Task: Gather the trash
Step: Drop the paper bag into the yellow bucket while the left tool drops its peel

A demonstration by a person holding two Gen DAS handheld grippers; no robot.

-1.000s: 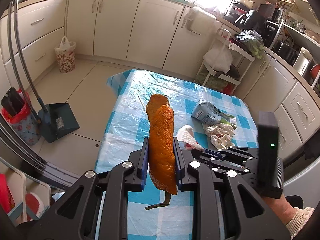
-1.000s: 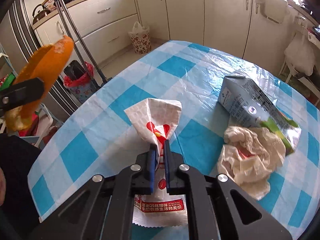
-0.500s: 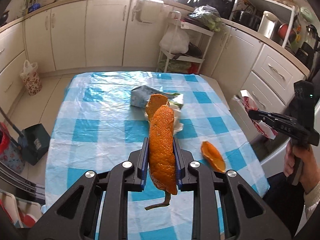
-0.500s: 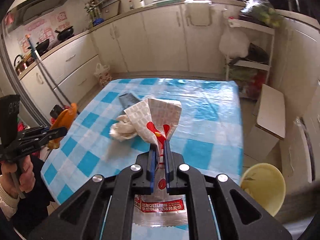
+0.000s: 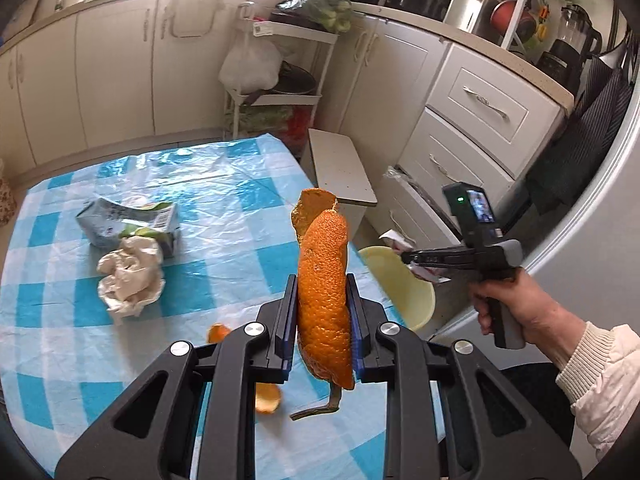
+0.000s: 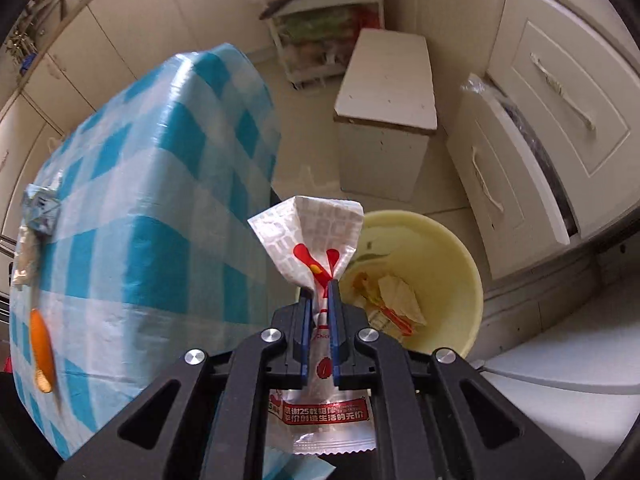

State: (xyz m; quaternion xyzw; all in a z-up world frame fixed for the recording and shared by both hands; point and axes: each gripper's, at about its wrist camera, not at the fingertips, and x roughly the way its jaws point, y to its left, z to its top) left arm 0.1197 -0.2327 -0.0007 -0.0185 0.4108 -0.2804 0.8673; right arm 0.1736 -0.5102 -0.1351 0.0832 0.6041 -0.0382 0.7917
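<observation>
Nearby, a white stool (image 6: 386, 92) stands just behind the yellow bin (image 6: 460, 264).

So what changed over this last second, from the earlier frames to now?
Both hands swung away from the table toward the yellow bin on the floor; the right gripper now hangs over it. Unchanged: the left gripper grips the orange peel, the right the snack wrapper; carton and crumpled paper lie on the table.

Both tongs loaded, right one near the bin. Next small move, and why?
Probably open the right tongs to drop the snack wrapper. They are shut on it, pointing down at the yellow bin beside the table, which already holds trash. The left tongs hold the orange peel over the table.
</observation>
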